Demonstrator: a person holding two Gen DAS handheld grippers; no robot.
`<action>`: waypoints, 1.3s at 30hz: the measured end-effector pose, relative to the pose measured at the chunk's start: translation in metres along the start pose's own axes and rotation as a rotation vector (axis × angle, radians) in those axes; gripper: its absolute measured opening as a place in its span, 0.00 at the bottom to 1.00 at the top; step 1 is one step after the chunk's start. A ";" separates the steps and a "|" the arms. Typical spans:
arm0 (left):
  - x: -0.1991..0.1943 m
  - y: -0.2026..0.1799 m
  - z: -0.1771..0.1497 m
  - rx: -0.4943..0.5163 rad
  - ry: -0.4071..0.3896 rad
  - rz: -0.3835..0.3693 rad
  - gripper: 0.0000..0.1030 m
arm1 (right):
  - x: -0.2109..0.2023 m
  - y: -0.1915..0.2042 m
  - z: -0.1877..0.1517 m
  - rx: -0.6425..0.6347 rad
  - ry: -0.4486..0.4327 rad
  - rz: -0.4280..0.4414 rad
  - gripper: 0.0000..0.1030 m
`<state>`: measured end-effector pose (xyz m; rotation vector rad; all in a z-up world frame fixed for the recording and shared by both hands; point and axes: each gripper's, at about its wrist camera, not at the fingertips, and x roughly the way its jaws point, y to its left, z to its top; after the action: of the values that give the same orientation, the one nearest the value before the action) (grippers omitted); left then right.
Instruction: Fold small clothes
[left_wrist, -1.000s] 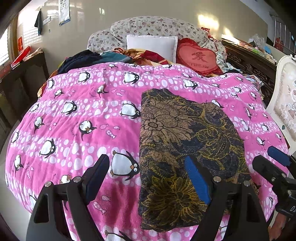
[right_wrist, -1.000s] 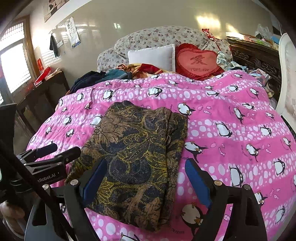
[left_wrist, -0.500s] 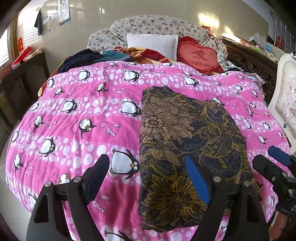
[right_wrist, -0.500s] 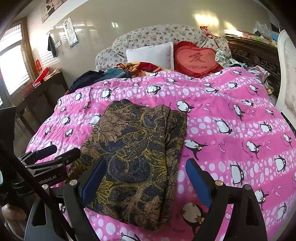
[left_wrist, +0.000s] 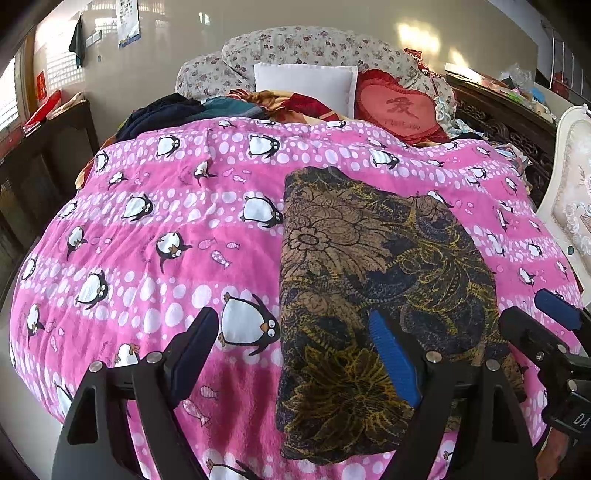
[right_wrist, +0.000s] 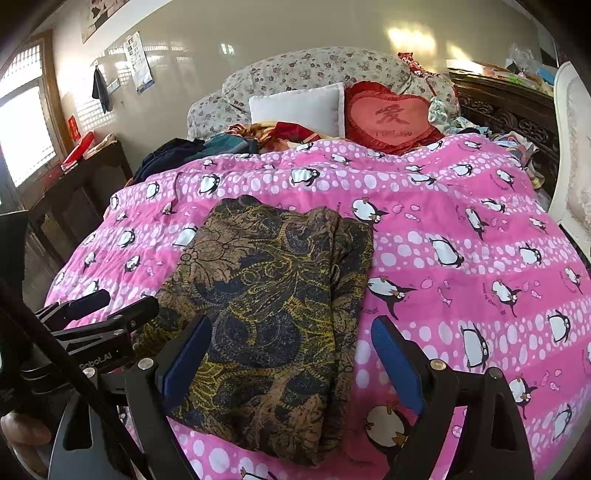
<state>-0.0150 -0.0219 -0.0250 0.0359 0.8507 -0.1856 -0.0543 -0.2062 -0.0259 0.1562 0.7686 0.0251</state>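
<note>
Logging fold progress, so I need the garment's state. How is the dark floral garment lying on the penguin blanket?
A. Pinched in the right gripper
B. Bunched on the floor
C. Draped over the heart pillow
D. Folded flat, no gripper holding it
D: the dark floral garment lies folded on the penguin blanket, with the right gripper and left gripper both open above it.

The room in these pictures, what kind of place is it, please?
Most likely a bedroom in a home: a bed under a pink penguin quilt, a white pillow and red heart cushion at its head, and a floral garment laid out for folding.
</note>
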 end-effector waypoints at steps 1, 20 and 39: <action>0.000 0.000 0.000 -0.001 -0.001 0.001 0.81 | 0.001 0.001 0.000 -0.002 0.001 -0.003 0.89; 0.002 -0.005 -0.003 0.006 0.008 0.013 0.81 | 0.006 0.002 -0.002 -0.007 0.016 -0.015 0.89; 0.002 -0.006 -0.004 -0.001 0.013 0.019 0.81 | 0.006 0.005 -0.003 -0.004 0.024 -0.012 0.89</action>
<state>-0.0178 -0.0275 -0.0288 0.0444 0.8635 -0.1674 -0.0523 -0.2002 -0.0315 0.1477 0.7931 0.0171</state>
